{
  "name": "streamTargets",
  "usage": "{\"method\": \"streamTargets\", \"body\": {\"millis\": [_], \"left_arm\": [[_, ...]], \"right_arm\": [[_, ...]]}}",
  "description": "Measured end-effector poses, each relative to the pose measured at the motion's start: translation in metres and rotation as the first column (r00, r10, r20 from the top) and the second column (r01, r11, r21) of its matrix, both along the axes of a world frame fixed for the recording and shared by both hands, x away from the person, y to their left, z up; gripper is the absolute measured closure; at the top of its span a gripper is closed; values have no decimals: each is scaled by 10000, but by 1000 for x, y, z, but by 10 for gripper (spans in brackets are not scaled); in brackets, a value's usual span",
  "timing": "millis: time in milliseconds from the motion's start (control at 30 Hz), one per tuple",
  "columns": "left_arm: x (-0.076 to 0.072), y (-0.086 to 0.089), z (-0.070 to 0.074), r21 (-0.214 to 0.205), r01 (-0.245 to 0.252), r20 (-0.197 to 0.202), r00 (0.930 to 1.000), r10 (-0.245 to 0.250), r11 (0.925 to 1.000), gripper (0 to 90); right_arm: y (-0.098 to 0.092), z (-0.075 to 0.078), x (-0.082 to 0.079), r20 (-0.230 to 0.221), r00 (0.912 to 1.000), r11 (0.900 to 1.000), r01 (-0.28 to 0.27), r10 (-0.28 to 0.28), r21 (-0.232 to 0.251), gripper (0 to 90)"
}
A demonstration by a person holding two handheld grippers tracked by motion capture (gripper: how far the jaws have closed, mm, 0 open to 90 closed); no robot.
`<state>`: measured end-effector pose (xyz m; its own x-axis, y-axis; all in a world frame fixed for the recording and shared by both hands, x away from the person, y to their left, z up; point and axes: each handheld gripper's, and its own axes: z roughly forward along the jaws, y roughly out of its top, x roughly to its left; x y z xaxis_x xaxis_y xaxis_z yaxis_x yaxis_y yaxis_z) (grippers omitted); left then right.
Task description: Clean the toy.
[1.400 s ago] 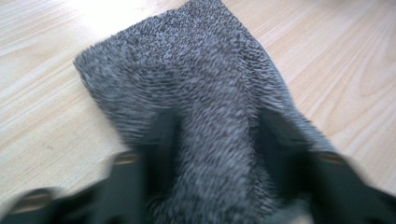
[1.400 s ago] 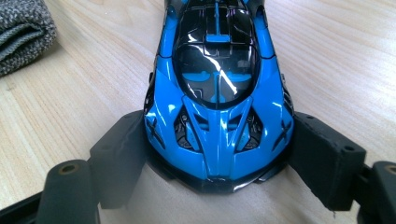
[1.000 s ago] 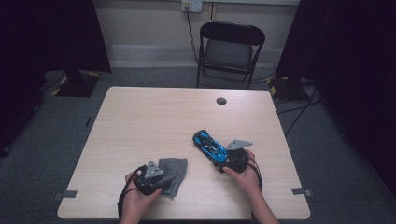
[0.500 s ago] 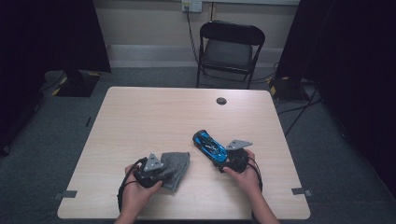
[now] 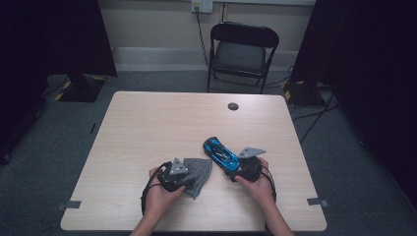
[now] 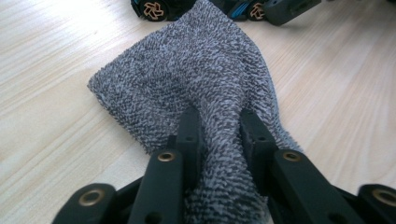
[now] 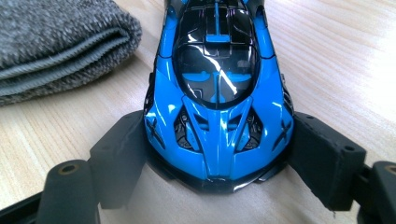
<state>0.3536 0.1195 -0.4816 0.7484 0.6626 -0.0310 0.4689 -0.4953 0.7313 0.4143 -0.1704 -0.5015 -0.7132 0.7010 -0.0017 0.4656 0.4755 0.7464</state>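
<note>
The car is the landmark here: a blue and black toy car lying on the pale wooden desk, near its front edge and right of its middle, nose pointing away and to the left in the high view.

The right tool sits at the car's near end, its jaws spread wide and pressed against both flanks of the car's tail, so it grips the car. In the right gripper view the car rises straight up between the two pads, all of it resting on the desk.

The cloth, a grey terry rag, lies flat on the desk just left of the car, its far corner close beside the car's wheels. In the left gripper view the cloth spreads away toward the car, whose bronze wheels show at the top edge. In the right gripper view a folded edge of the cloth lies to the left of the car.

The left tool is at the cloth's near edge, left of the car. Its jaws stand fairly narrow and have just been opening a little; a bunched ridge of cloth still sits between them, touching both pads
</note>
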Motion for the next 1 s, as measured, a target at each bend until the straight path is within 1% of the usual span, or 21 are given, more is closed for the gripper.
{"method": "streamTargets", "body": {"millis": [33, 67, 100, 167, 200, 267, 367, 400, 433, 467, 500, 567, 600, 633, 667, 733, 800, 833, 867, 900, 1000], "left_arm": [[0, 0, 0, -29, -122, 9, 9999, 122, 9999, 609], [-1, 1, 1, -114, -340, -1, 9994, 340, 9994, 609], [-2, 1, 2, -188, -539, -67, 9985, 538, 9984, 501], [-7, 3, 7, -224, -671, 48, 9977, 673, 9975, 488], [-14, 3, 9, -119, -561, 77, 9984, 562, 9984, 470], [-19, 1, 7, 126, -523, 68, 9986, 522, 9986, 462], [-24, 0, -3, 135, -541, -14, 9985, 542, 9984, 434], [-24, 0, -3, 135, -541, -14, 9985, 542, 9984, 438], [-23, 2, -8, -60, -624, 42, 9980, 624, 9980, 457], [-23, 2, -8, -60, -624, 42, 9980, 624, 9980, 462], [-24, 3, -10, -33, -575, 197, 9981, 576, 9983, 491], [-24, 3, -10, -112, -558, 190, 9982, 560, 9984, 644], [-24, 4, -9, -206, -578, 43, 9983, 579, 9981, 644], [-22, 6, -9, -326, -667, -156, 9977, 662, 9972, 693], [-19, 5, -6, -387, -766, -522, 9959, 745, 9963, 747], [-16, 5, -2, -243, -633, -644, 9960, 616, 9977, 769], [-14, 5, 2, -303, -572, -495, 9972, 557, 9979, 777], [-13, 5, 5, -423, -524, -271, 9983, 513, 9977, 777], [-11, 5, 12, -849, -495, -70, 9988, 490, 9952, 778], [-11, 5, 12, -849, -495, -70, 9988, 490, 9952, 777], [-5, 1, 27, -1222, -187, 407, 9989, 238, 9923, 775]], "right_arm": [[0, 0, 0, -4, 10000, 10000, 10, -10, -6, 228], [0, 0, 0, -4, 10000, 10000, 10, -10, -6, 228], [0, 0, 0, -4, 10000, 10000, 11, -11, -10, 228], [0, 0, 0, -1, 10000, 10000, 10, -10, -9, 228], [0, 0, 0, -2, 10000, 10000, 11, -11, -9, 228], [0, 0, 0, 1, 10000, 10000, 10, -10, -11, 228], [0, 0, 0, 1, 10000, 10000, 11, -11, -14, 228], [0, 0, 0, 1, 10000, 10000, 12, -12, -13, 228], [0, 0, 0, 5, 10000, 10000, 13, -13, -14, 228], [0, 0, 0, 4, 10000, 10000, 21, -21, -13, 228], [0, 0, 0, -7, 10000, 10000, 20, -20, -17, 228], [0, 0, 0, 0, 10000, 10000, 24, -24, -10, 228], [0, 0, 0, -8, 10000, 10000, 19, -19, -15, 228], [0, 0, 0, -5, 10000, 10000, 22, -22, -15, 228], [0, 0, -1, -1, 10000, 10000, 49, -49, -10, 228], [0, 0, 0, 1, 10000, 10000, 45, -45, -4, 228], [0, 0, -1, -2, 10000, 10000, 52, -52, -3, 228], [0, 0, 0, 2, 10000, 10000, 44, -44, -7, 228], [0, 0, 0, -1, 10000, 10000, 44, -44, -3, 228], [0, 0, 0, 0, 10000, 10000, 44, -44, -1, 228], [0, 0, 0, 1, 10000, 10000, 45, -45, -3, 228]]}}
